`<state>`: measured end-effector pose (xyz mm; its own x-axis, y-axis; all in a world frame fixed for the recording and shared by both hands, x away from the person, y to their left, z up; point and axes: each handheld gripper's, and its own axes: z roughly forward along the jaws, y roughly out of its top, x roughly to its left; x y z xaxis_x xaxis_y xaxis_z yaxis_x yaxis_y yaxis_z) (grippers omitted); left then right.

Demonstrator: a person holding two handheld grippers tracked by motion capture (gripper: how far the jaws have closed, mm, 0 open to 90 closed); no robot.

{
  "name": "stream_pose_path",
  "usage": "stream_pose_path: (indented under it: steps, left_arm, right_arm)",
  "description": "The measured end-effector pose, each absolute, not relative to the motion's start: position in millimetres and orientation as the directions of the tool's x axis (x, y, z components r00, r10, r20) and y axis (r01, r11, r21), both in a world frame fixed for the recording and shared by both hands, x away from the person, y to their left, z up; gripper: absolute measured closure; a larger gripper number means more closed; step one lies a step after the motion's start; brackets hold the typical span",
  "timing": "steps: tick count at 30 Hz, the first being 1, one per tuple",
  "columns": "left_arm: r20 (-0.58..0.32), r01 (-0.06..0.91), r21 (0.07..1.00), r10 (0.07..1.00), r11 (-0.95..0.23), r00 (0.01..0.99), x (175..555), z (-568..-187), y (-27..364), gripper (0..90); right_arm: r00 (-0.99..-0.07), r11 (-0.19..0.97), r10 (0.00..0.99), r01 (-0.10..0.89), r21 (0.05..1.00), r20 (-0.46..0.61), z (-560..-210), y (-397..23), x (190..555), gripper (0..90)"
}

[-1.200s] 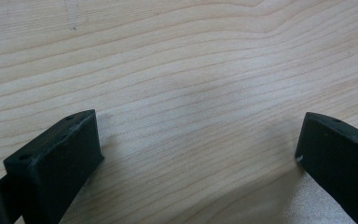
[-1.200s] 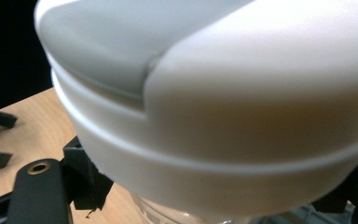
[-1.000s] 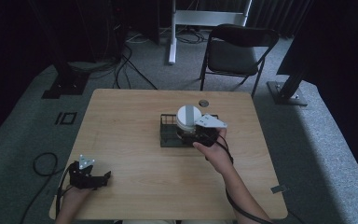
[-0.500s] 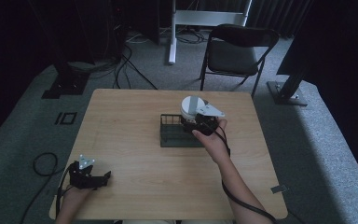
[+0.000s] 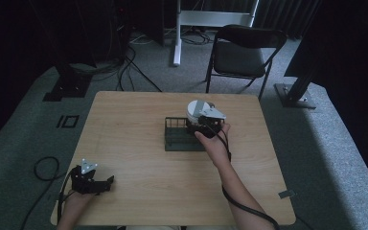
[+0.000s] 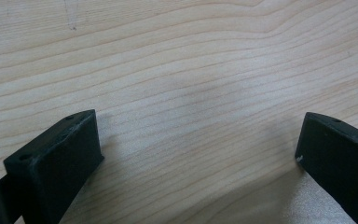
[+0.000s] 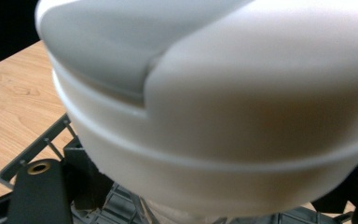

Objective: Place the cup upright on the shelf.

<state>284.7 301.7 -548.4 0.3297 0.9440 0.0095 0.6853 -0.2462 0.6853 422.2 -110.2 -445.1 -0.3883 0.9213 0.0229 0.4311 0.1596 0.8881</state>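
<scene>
A white bowl (image 5: 197, 109) with a grey inside hangs tilted over the right end of a black wire rack (image 5: 178, 140) at the middle of the wooden table (image 5: 124, 120). My right gripper (image 5: 206, 125) is shut on the bowl from the near side. In the right gripper view the bowl (image 7: 223, 107) looms close and blurred above the rack (image 7: 32, 154), with my right gripper (image 7: 204, 198) under it and black jaws at either side. My left gripper (image 5: 103, 183) rests near the table's front left corner. In its own view the left gripper (image 6: 196, 149) is open over bare wood.
A black folding chair (image 5: 242, 52) stands behind the table's far right. Black stand bases (image 5: 67, 86) (image 5: 294, 93) sit on the grey carpet at both sides, and a cable loop (image 5: 45, 167) lies left of the table.
The right gripper has lifted the white bowl up and a little back out of the rack and tilted it. The left gripper has stayed put.
</scene>
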Motion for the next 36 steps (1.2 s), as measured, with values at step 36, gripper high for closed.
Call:
stream_pose_path:
  steps: [36]
  left_arm:
    - [0.010, 0.685, 0.686, 0.944, -0.246, 0.329, 285, -548, 302, 0.2]
  right_arm:
    - [-0.360, 0.185, 0.933, 0.528, 0.829, 0.021, -470, -100, 430, 18.3]
